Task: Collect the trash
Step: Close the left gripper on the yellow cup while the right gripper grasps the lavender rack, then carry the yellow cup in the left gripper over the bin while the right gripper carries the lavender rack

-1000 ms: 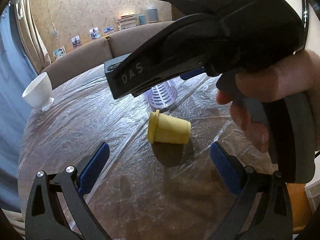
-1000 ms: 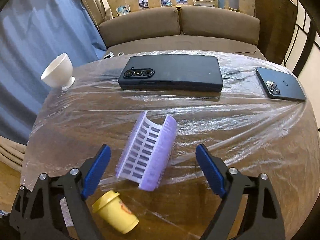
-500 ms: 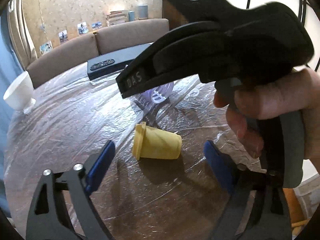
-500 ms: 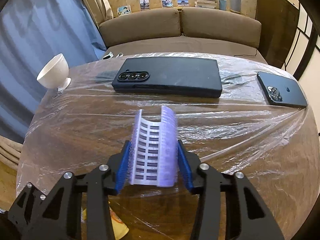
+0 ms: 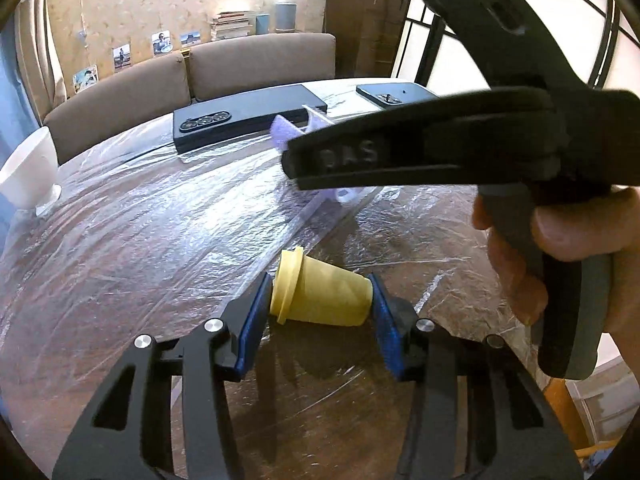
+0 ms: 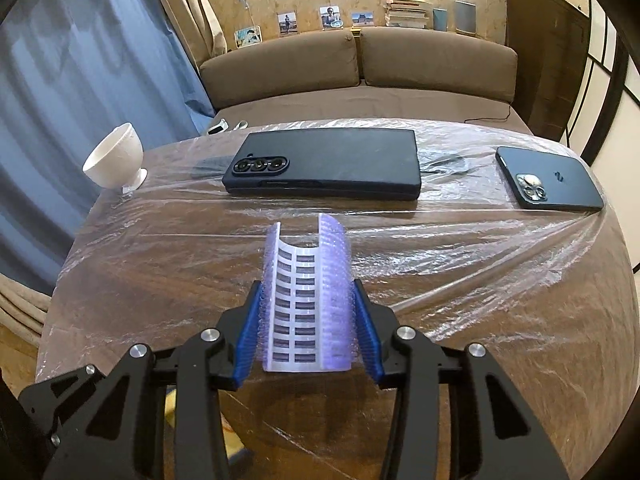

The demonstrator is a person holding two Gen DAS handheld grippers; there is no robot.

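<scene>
Gripping yellow cup (image 5: 320, 296) left | lilac grid piece (image 6: 306, 300) right | table edge (image 6: 624, 280) far.

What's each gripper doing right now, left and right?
Left gripper: jaws have just been closing, pads now against both ends of the yellow cup lying on its side.
Right gripper: shut on the purple ribbed piece.
</scene>
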